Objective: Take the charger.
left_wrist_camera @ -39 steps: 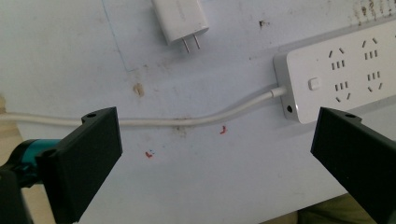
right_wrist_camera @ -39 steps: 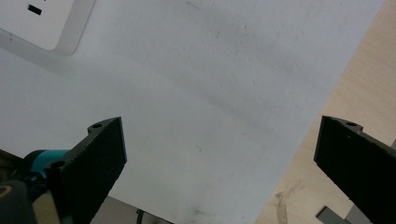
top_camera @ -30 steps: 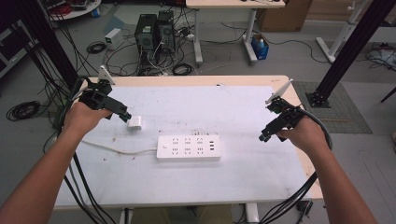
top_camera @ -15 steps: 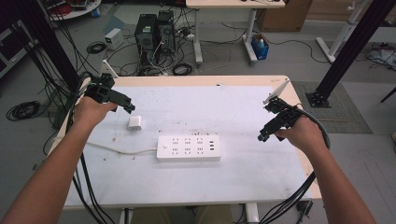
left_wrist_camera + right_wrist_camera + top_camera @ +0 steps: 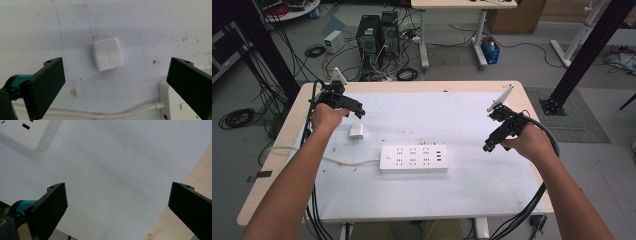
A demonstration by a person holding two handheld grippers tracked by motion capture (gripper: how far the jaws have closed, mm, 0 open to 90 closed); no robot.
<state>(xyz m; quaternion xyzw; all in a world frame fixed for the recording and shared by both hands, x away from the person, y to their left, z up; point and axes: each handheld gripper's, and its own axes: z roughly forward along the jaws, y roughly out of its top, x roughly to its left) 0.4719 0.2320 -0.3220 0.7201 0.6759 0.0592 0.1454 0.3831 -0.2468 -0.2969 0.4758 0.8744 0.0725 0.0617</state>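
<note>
My left hand-held gripper (image 5: 113, 82) hangs wide open over the white charger (image 5: 107, 54) lying on the table (image 5: 472, 195), near the power strip (image 5: 413, 158). My right hand-held gripper (image 5: 117, 205) gapes empty.

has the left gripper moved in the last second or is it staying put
Yes. Judged against the white charger, the left gripper has drawn back toward the table's far edge and slightly right.

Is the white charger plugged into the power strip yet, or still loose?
Loose. The charger lies flat on the table, prongs bare, apart from the power strip.
</note>
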